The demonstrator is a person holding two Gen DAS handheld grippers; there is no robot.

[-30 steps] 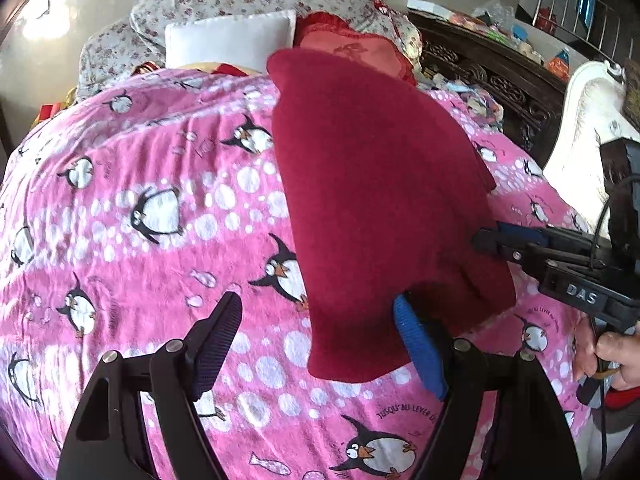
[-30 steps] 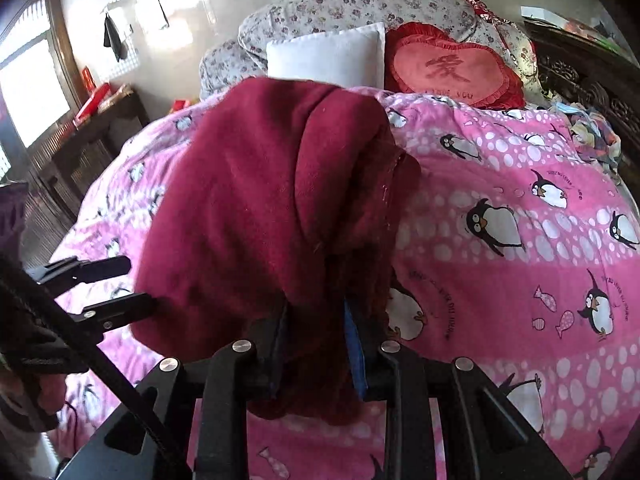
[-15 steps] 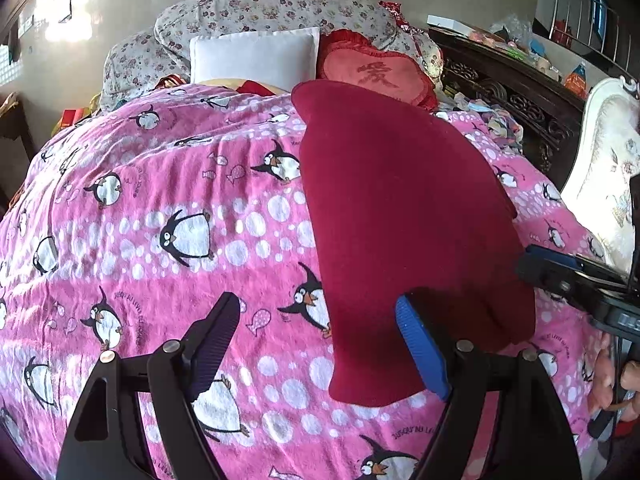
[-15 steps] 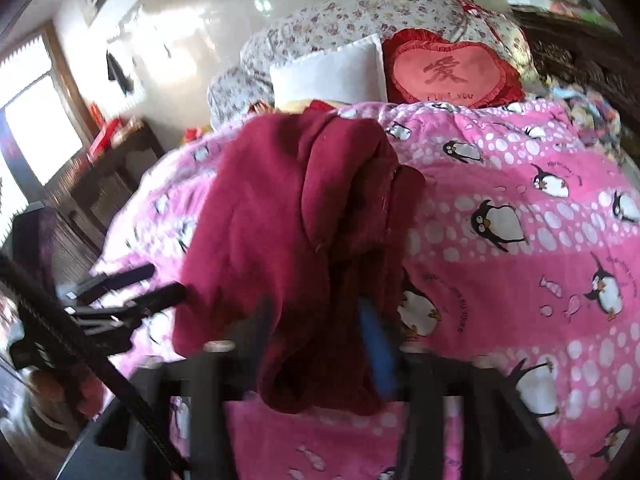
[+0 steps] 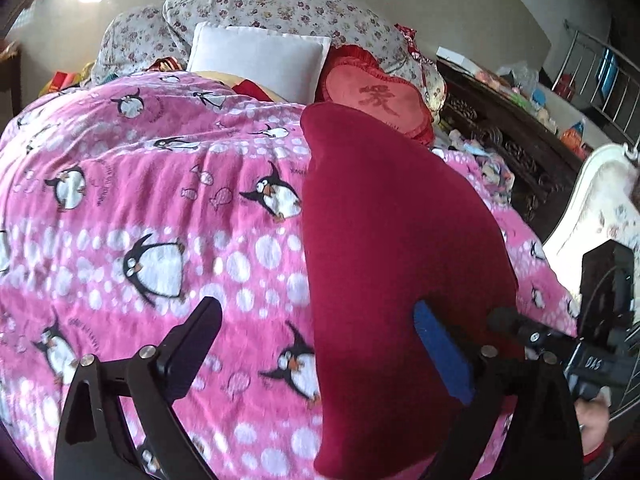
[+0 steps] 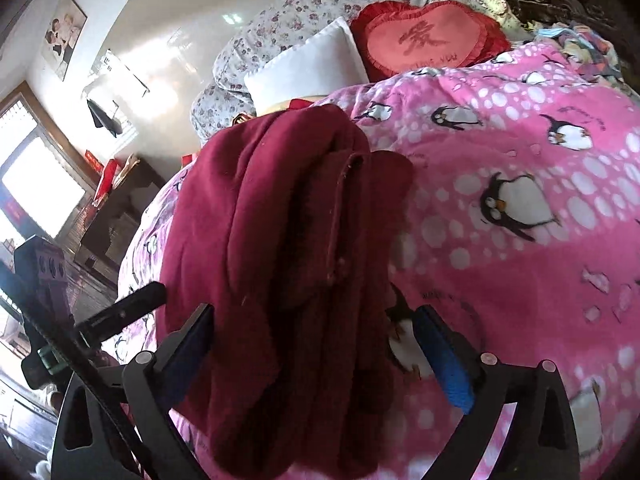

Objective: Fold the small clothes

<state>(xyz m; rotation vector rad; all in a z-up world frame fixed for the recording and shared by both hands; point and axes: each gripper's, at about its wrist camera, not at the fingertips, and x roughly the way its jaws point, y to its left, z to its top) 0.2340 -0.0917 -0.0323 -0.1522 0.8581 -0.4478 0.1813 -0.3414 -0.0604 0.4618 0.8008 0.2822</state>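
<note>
Right gripper just opening, releasing soft, limp garment; left gripper spreading too; regrab hem at 6 o'clock.

Seen along the left gripper: fingers spread wide, jaws just opened further, nothing pressed between the pads. Dark red garment lying folded on the bed's pink penguin blanket, its near edge partly between the fingers, the blue-padded one resting over the cloth. At the right edge, the right gripper, black, just beside the garment's right side, with part of a hand below it. Farther back, a white pillow, a red heart cushion and floral bedding.
</note>
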